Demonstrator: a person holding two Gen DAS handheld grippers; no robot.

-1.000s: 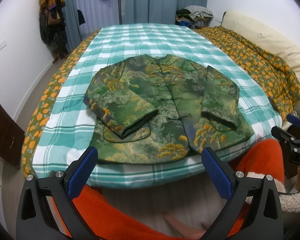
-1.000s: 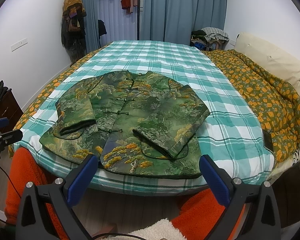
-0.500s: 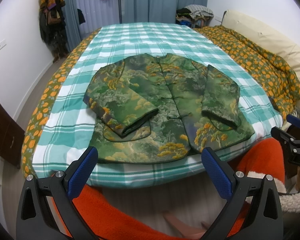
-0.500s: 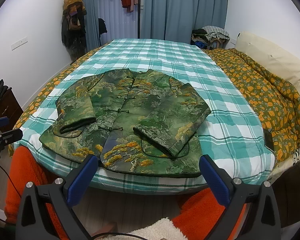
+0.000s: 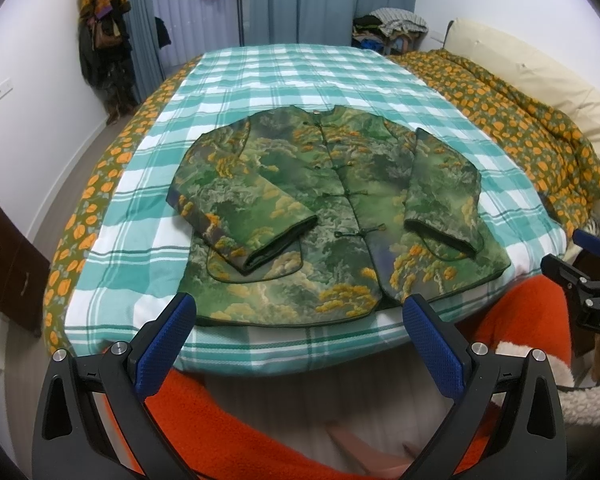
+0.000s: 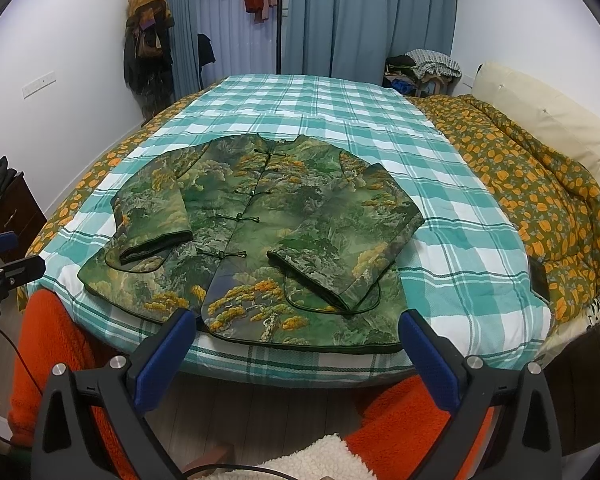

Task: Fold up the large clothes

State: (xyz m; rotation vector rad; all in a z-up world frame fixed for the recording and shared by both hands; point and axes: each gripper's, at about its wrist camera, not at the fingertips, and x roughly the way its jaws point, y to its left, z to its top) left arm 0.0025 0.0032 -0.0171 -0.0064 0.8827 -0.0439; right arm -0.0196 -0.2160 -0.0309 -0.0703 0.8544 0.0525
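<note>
A green jacket (image 5: 332, 208) (image 6: 260, 240) with yellow tree print lies flat, buttoned, front up, on a teal checked bed sheet (image 5: 300, 76) (image 6: 340, 108). Both sleeves are folded inward over its front. Its hem runs along the near bed edge. My left gripper (image 5: 298, 312) hangs open just short of the hem, over the bed edge, with nothing between its blue fingers (image 5: 168, 336). The right gripper (image 6: 298, 326) is likewise open and empty before the hem, and its side shows at the right of the left wrist view (image 5: 580, 276).
An orange-flowered quilt (image 6: 540, 184) is bunched along the bed's right side against a cream headboard (image 6: 540, 120). A dark wooden drawer unit (image 5: 4, 264) stands left of the bed. Coats hang at the far left corner (image 6: 148, 40). Orange fleece legs (image 5: 260, 432) fill the foreground below the grippers.
Both grippers have shifted slightly; the jacket sits a little higher in the right wrist view. The jacket itself has not moved.
</note>
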